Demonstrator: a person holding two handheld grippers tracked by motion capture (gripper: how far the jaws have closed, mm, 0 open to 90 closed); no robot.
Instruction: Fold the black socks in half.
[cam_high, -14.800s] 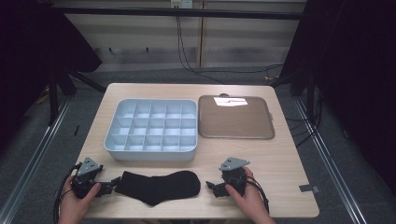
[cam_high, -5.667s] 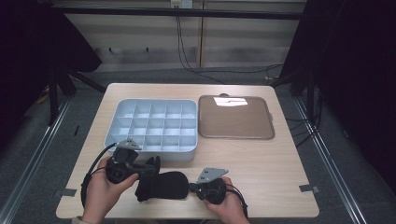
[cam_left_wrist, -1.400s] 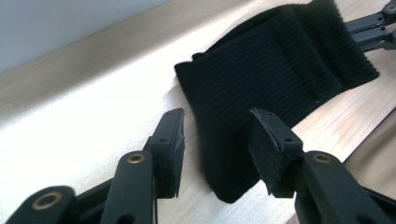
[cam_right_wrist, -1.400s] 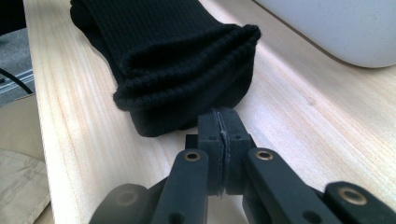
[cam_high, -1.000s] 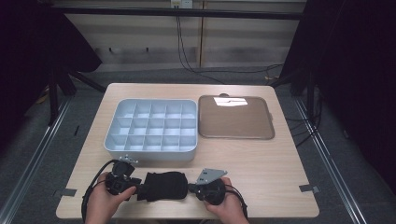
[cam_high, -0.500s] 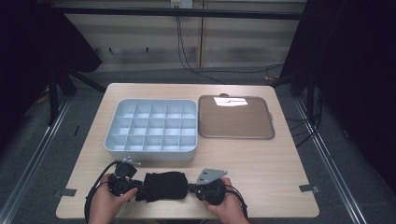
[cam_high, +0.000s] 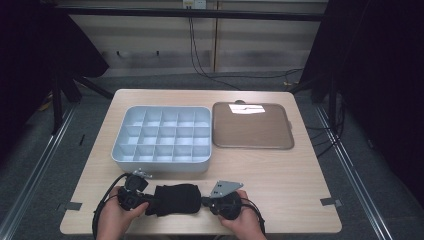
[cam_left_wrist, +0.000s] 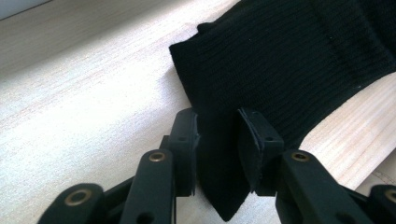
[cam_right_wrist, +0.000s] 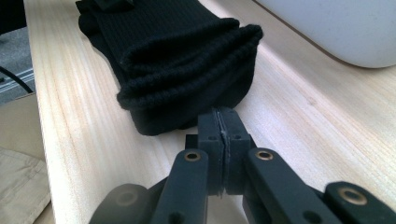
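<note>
Already the sock (cam_high: 174, 199) is folded into a short thick bundle and lies near the front edge of the desk (cam_high: 280, 175), in front of the box (cam_high: 162, 134). In the right gripper view its folded layers are stacked, the ribbed edges turned toward the camera.

The right gripper (cam_high: 204, 201) has its jaws pressed together at the right end of the bundle; whether a thin bit of cloth is caught between them, the pictures do not tell. The left gripper (cam_high: 148, 201) is at the left end. Its jaws have just been closing, and in the left gripper view a corner of the sock sits between the fingers (cam_left_wrist: 187, 140), which seem to press on it.

So the folding looks nearly done. What is left, as a judgement, is to finish the last fold or to carry the bundle into one compartment of the box. All compartments are still empty, and the brown tray (cam_high: 250, 125) beside the box holds nothing.
</note>
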